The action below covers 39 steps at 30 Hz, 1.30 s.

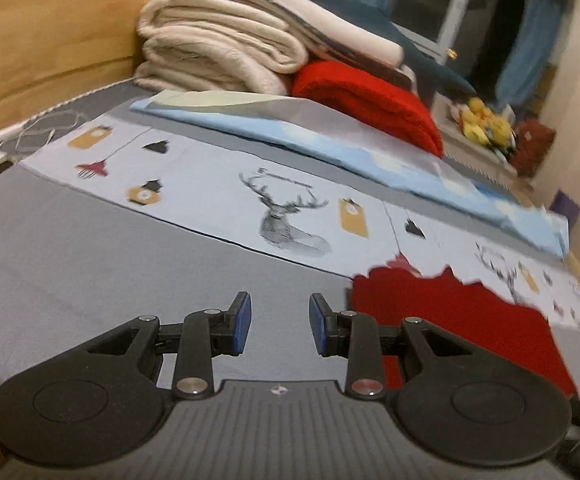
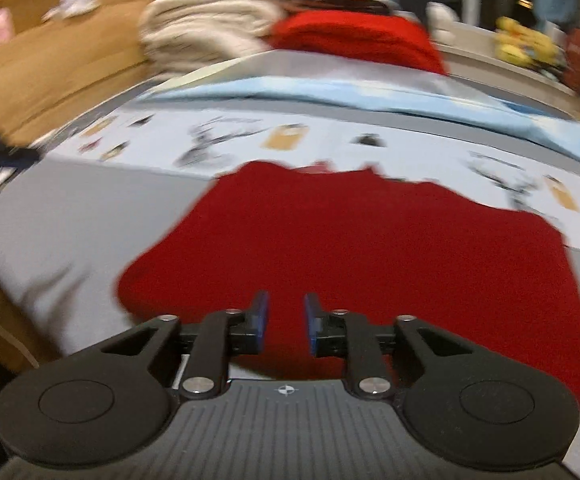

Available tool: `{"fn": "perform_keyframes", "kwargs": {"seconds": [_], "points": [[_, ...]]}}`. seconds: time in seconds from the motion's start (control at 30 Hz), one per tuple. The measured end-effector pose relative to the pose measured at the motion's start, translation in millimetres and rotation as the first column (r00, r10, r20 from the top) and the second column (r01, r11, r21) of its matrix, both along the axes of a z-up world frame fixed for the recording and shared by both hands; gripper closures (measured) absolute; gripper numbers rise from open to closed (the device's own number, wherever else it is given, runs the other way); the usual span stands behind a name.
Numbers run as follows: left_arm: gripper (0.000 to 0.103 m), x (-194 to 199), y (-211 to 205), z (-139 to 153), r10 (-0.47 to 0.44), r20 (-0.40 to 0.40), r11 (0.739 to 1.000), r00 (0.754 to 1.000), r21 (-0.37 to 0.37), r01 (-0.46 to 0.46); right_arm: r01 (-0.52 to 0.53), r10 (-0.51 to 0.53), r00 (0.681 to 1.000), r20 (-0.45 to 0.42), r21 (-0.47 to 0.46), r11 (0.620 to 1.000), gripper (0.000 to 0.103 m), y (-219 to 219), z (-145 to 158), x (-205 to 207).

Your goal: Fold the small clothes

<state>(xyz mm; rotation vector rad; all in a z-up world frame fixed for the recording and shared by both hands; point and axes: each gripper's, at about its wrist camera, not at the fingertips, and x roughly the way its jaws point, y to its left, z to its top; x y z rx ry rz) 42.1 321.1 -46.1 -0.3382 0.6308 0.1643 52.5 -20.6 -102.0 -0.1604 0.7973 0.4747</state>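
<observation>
So rn the red garment [image 2: 370, 264] is lying spread out flat on the grey bedsheet [image 1: 90, 248], its far edge overlapping the pale strip w/ the deer print [image 1: 286, 220]. Can't tell if it's been folded once already or not; it looks like one flat slab, w/ a raggedy top edge (collar maybe? too blurry).

Right gripper [image 2: 286, 326] is hovering over the near edge of the red thing, jaws parted w/ a narrow gap and nothing between the pads, so not holding anything. Left gripper [image 1: 278, 326] is off to the side over bare sheet, the garment's left edge just beside its right finger, jaws also apart and empty.

What could go wrong imo:
- the right view is super smeared, so that hand is prob moving fast. Dive in like that and you bunch the fabric instead of pinching a clean edge
- gaps are narrow on both, so it's easy to push the cloth ahead of the fingers rather than get it between the pads
- pinch too deep and you grab the sheet along w/ the garment
- left isn't over the cloth at all, so if only one corner lifts the fold goes skewed

Blanket stack [image 1: 218, 44] in back is well clear, no issue there
</observation>
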Motion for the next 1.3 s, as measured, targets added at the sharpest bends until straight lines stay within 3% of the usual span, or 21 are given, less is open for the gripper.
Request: {"fn": "perform_keyframes", "kwargs": {"seconds": [0.1,0.23,0.33,0.43,0.5,0.63,0.67,0.73,0.8,0.87,0.9,0.97,1.03,1.13,1.2,1.3], "points": [[0.068,-3,21,0,0.041,0.003,0.998,0.999,-0.054,-0.041,-0.115,0.115,0.993,0.001,-0.047,0.992,0.063,55,-12,-7],[0.068,-6,38,3,0.066,0.001,0.997,0.998,-0.037,-0.066,-0.262,0.268,0.963,0.015,-0.166,0.951,0.055,122,-36,-18],[0.068,-10,47,4,0.075,0.003,0.996,0.997,-0.05,-0.075,-0.338,0.363,0.932,0.016,-0.328,0.882,0.052,158,-60,-24],[0.068,-14,57,4,0.098,0.002,0.993,0.995,-0.066,-0.098,-0.346,0.407,0.913,0.023,-0.482,0.805,0.051,176,-82,-23],[0.068,-16,63,3,0.115,0.0,0.99,0.993,-0.079,-0.115,-0.323,0.395,0.918,0.039,-0.507,0.799,0.055,177,-86,-18],[0.068,-17,66,2,0.131,-0.01,0.988,0.991,-0.086,-0.132,-0.347,0.406,0.914,0.013,-0.493,0.798,0.075,175,-82,-6],[0.068,-16,66,2,0.133,-0.012,0.987,0.991,-0.086,-0.134,-0.347,0.403,0.915,0.014,-0.482,0.805,0.08,174,-77,-4],[0.068,-15,63,2,0.136,-0.018,0.987,0.991,-0.081,-0.137,-0.315,0.346,0.938,0.007,-0.396,0.862,0.083,164,-59,7],[0.068,-13,58,2,0.134,-0.02,0.988,0.991,-0.075,-0.135,-0.225,0.239,0.971,0.027,-0.252,0.941,0.084,141,-24,25],[0.068,-9,51,2,0.129,-0.029,0.989,0.991,-0.064,-0.131,-0.109,0.115,0.992,0.055,-0.094,0.99,0.084,103,14,40],[0.068,-6,46,1,0.125,-0.035,0.99,0.991,-0.058,-0.127,-0.036,0.036,0.997,0.068,-0.001,0.999,0.085,75,35,47],[0.068,-1,36,0,0.114,-0.04,0.992,0.993,-0.054,-0.116,0.1,-0.116,0.988,0.104,0.15,0.984,0.085,12,68,56],[0.068,6,22,-1,0.097,-0.049,0.994,0.994,-0.046,-0.099,0.244,-0.288,0.948,0.134,0.272,0.931,0.085,-60,92,57],[0.068,19,-6,-2,0.059,-0.056,0.998,0.997,-0.014,-0.06,0.457,-0.522,0.842,0.134,0.335,0.824,0.085,-163,96,50],[0.068,32,-29,-3,0.021,-0.069,1.0,0.997,0.008,-0.02,0.596,-0.639,0.766,0.067,0.297,0.746,0.085,-221,74,46],[0.068,49,-68,-5,-0.041,-0.086,0.997,0.995,0.057,0.046,0.755,-0.757,0.651,-0.048,0.15,0.639,0.084,-284,24,40]]}}
